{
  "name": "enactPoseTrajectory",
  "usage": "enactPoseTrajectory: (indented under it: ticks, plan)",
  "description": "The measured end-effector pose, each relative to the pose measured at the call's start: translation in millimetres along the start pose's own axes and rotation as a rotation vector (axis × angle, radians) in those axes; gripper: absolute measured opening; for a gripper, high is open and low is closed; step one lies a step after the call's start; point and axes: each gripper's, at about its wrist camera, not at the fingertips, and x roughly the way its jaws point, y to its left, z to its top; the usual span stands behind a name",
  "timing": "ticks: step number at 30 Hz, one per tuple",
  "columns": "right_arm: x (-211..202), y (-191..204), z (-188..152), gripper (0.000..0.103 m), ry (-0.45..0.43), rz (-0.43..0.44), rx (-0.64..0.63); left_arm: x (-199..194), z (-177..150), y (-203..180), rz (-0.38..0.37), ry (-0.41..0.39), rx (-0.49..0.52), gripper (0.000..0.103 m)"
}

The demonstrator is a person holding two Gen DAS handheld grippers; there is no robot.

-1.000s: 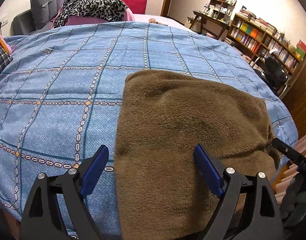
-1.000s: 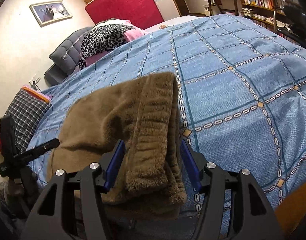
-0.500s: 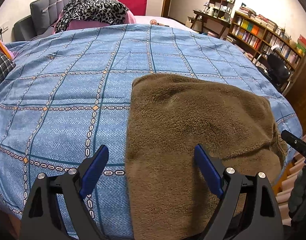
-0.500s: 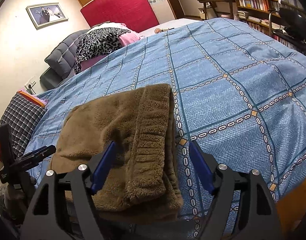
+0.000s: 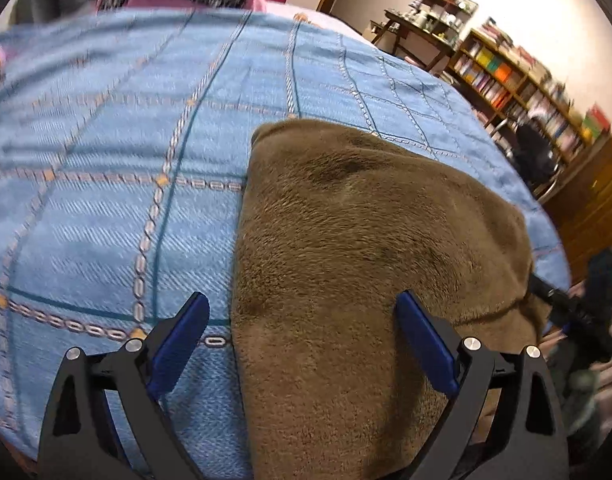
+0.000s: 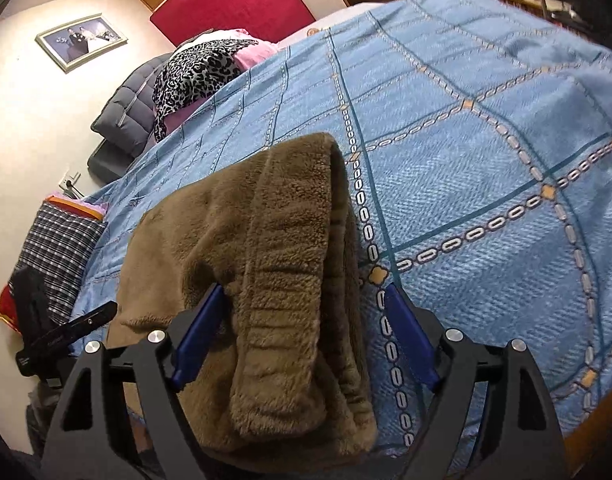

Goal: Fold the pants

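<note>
Brown fleece pants (image 5: 365, 248) lie folded on the blue checked bedspread (image 5: 106, 184), near the bed's front edge. My left gripper (image 5: 302, 336) is open, low over the pants' left edge: the left finger is above the bedspread, the right finger above the fleece. In the right wrist view the pants (image 6: 266, 248) show their ribbed waistband end. My right gripper (image 6: 302, 332) is open and straddles that waistband end without closing on it. The other gripper (image 6: 58, 332) shows at the left.
A leopard-print cloth (image 6: 198, 68) and pink bedding lie at the far end of the bed by a grey headboard. A checked pillow (image 6: 58, 248) sits at the left. Bookshelves (image 5: 525, 84) and a desk stand at the right wall.
Both grippers have moved forward and lower over the pants, so the fleece looks nearer and larger. Both stay open. The pants have not moved.
</note>
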Motion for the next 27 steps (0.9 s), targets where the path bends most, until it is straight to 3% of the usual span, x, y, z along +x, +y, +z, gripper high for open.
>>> enactPoseTrajectory:
  ticks: [11, 22, 24, 27]
  plan:
    - [24, -14, 6, 0.093, 0.08, 0.084, 0.039, 23, 5, 27, -0.2, 0.082, -0.144, 0.097]
    - [38, -9, 11, 0.092, 0.136, 0.159, -0.006, 31, 9, 21, -0.348, 0.133, -0.122, 0.097]
    - [39, -7, 11, 0.075, 0.145, 0.172, -0.015, 31, 8, 17, -0.352, 0.137, -0.102, 0.092]
    - [40, -2, 11, 0.064, 0.158, 0.191, -0.013, 28, 8, 14, -0.353, 0.131, -0.097, 0.077]
